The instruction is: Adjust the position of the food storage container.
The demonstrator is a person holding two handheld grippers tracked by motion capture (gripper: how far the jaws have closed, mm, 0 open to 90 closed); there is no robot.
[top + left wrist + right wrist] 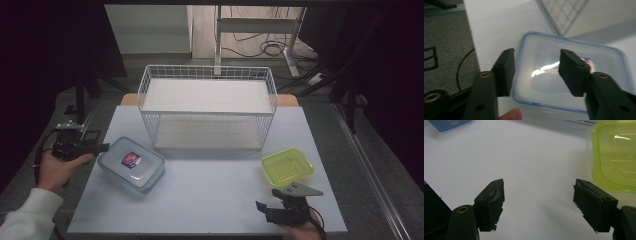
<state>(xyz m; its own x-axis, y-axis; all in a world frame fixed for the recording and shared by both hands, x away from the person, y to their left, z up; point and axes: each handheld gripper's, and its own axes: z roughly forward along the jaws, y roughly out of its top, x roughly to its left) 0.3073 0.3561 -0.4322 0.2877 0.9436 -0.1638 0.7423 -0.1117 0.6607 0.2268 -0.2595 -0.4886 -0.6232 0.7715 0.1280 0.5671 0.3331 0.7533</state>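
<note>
The clear container (131, 164) with a blue-rimmed lid lies on the white surface (210, 200), at its left side, in front of the left end of the white wire rack (207, 106). A small label sits on top of the lid.

The left gripper (102, 147), held in the person's left hand (59, 167), reaches in from the left edge of the surface and points at the container's near-left corner. In the left gripper view, its fingers (504, 71) stand partly spread, one over the bare surface just outside the lid's rim, the other over the lid itself. Neither pad presses on the container; the corner lies between them.

The right gripper (264, 210) rests low at the front right of the surface, held in the right hand (302, 231). Its fingers (490, 203) are spread wide over bare surface and pinch nothing. The yellow-green container (287, 166) sits just beyond and to the right of them, apart from the pads. The two containers lie well apart.
</note>
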